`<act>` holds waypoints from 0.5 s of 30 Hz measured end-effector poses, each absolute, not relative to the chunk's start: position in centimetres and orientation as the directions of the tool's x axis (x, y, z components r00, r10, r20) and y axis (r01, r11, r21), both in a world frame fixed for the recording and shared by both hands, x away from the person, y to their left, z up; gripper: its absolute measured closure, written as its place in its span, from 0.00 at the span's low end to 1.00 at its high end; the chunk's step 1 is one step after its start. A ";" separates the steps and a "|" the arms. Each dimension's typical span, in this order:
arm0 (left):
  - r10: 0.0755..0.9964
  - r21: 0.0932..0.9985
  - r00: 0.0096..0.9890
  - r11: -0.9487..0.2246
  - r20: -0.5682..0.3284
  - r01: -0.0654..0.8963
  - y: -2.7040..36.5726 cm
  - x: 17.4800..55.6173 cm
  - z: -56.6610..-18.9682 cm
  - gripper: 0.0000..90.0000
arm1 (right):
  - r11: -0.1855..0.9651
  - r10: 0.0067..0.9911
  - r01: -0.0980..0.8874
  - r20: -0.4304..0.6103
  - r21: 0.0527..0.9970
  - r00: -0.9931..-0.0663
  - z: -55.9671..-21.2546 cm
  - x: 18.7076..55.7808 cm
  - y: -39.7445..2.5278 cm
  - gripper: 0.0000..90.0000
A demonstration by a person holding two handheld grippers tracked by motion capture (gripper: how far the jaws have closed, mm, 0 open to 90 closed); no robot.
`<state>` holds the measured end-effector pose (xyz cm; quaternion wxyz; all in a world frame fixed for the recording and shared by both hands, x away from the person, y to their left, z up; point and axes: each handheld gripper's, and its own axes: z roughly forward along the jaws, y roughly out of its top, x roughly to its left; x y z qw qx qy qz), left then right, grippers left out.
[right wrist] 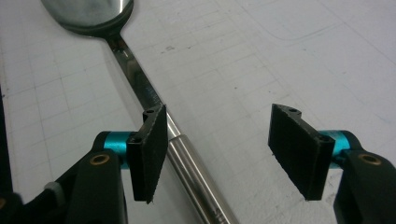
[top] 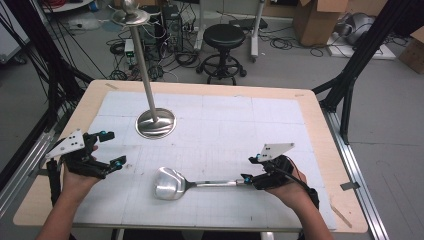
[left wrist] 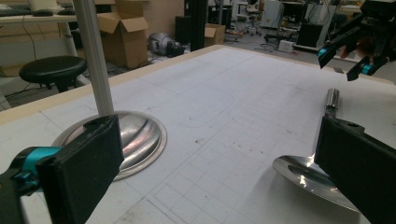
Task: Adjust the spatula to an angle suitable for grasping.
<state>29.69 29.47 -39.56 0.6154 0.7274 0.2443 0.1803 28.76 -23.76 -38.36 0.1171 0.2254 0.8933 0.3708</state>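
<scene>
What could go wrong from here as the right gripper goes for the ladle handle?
The right gripper is open, and the ladle handle lies near one jaw, not centred between the two; closing now might pinch it off-centre or nudge it aside. The handle is round, polished metal, so it could roll or slip in the pads. The heavy bowl end may tip down on lifting, and a swing could hit the stand.

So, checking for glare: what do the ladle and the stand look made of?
Ladle: polished metal, probably stainless steel; its bowl mirrors the light. Stand: likely the same, with a shiny domed base and a duller, brushed-looking pole.
</scene>
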 end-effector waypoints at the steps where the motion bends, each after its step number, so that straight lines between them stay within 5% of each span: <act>1: 0.577 0.984 0.816 -0.123 -0.037 0.132 29.5 29.7 -39.5 0.02 | 0.636 0.479 0.316 -0.039 0.704 -0.877 -38.3 28.8 -23.5 0.40; 9: 0.576 0.983 0.817 -0.128 -0.035 0.132 29.4 29.7 -39.5 0.02 | 0.754 0.394 0.304 -0.031 0.583 -0.919 -40.1 29.5 -21.8 0.42; 11: 0.576 0.983 0.816 -0.127 -0.035 0.132 29.4 29.7 -39.5 0.02 | 0.788 0.367 0.292 -0.034 0.542 -0.929 -40.7 29.7 -21.3 0.47; 13: 0.576 0.983 0.817 -0.129 -0.034 0.131 29.4 29.7 -39.5 0.02 | 0.833 0.324 0.282 -0.007 0.476 -0.946 -41.7 30.0 -20.6 0.66; 15: 0.576 0.983 0.817 -0.129 -0.033 0.131 29.4 29.7 -39.5 0.02 | 0.853 0.301 0.260 -0.019 0.453 -0.953 -42.0 30.0 -20.2 0.68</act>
